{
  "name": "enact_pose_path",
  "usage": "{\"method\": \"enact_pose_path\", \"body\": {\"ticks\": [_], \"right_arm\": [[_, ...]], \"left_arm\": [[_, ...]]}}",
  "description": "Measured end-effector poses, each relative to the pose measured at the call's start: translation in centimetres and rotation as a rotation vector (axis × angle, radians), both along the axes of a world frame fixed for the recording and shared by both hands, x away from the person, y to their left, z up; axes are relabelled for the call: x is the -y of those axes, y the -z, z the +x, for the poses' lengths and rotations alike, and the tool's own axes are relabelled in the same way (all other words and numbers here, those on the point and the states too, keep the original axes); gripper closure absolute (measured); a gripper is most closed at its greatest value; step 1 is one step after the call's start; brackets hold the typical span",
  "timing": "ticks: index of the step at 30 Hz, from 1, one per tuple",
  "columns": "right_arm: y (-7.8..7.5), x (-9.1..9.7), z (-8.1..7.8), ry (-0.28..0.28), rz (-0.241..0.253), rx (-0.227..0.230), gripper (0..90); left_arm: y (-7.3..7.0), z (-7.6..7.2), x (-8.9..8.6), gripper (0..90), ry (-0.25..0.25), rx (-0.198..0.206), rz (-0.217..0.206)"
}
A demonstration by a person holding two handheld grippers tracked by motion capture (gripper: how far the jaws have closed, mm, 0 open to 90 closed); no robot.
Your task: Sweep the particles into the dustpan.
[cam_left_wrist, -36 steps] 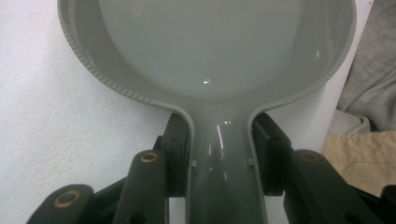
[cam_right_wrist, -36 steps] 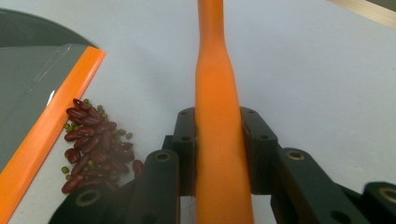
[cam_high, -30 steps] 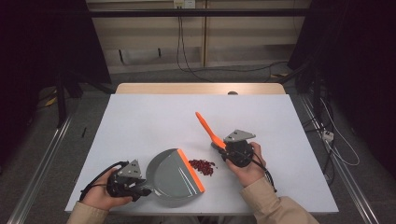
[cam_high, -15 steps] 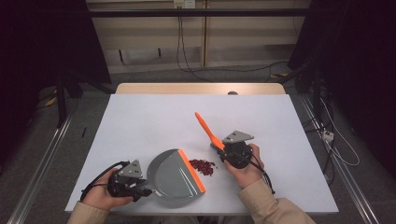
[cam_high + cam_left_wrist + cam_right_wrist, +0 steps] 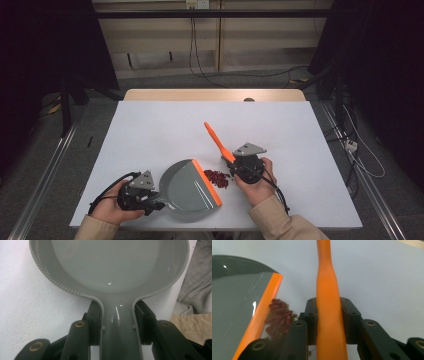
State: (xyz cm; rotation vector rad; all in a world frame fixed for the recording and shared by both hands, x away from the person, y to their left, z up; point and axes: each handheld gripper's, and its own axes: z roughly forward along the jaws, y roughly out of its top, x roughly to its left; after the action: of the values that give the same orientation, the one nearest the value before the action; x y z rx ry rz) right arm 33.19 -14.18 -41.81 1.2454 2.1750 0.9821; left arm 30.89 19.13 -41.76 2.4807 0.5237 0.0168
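A grey dustpan (image 5: 187,190) with an orange front lip (image 5: 207,182) lies on the white table (image 5: 165,125). My left gripper (image 5: 150,197) is shut on its grey handle (image 5: 117,325), pads pressed on both sides. A small pile of dark red beans (image 5: 217,178) lies on the table just in front of the lip, also seen as beans (image 5: 279,316) beside the lip (image 5: 259,317). My right gripper (image 5: 235,167) is shut on the orange brush handle (image 5: 327,310), whose handle (image 5: 216,138) sticks up and away over the table. The brush head is hidden behind the gripper.
The table's far half is bare white surface. A wooden strip (image 5: 215,95) runs along its far edge. Cables (image 5: 350,145) lie on the floor to the right. A sleeve (image 5: 195,322) shows at the right of the left gripper view.
The right gripper with the brush has shifted very slightly; the beans stay in front of the lip. The left gripper and dustpan have kept still.
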Motion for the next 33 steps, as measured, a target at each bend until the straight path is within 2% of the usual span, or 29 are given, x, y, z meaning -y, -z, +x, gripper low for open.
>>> {"method": "enact_pose_path", "body": {"ticks": [7, 14, 27, 30, 31, 33], "right_arm": [[0.1, -1.3, -0.5, 0.023, 0.017, 0.000, 70.5], [0.3, -2.3, -1.0, 0.016, 0.019, -0.003, 69.8], [0.3, -3.3, -1.0, 0.013, 0.077, -0.030, 69.8], [0.3, -3.4, -1.0, 0.013, 0.099, -0.039, 69.8], [0.3, -3.4, -0.9, 0.013, 0.120, -0.048, 69.8], [0.2, -3.4, -0.9, 0.009, 0.104, -0.037, 69.9]], "left_arm": [[0.0, 0.0, 0.0, 63.0, -0.004, -0.008, -0.005], [-0.1, 0.0, 0.1, 63.0, -0.009, -0.013, -0.006], [-0.1, 0.0, 0.1, 62.9, -0.010, -0.016, -0.010], [-0.1, 0.0, 0.1, 62.9, -0.006, -0.014, -0.007], [-0.1, 0.0, 0.1, 62.9, -0.005, -0.015, -0.008], [-0.1, 0.0, 0.1, 62.9, -0.008, -0.016, -0.011]]}}
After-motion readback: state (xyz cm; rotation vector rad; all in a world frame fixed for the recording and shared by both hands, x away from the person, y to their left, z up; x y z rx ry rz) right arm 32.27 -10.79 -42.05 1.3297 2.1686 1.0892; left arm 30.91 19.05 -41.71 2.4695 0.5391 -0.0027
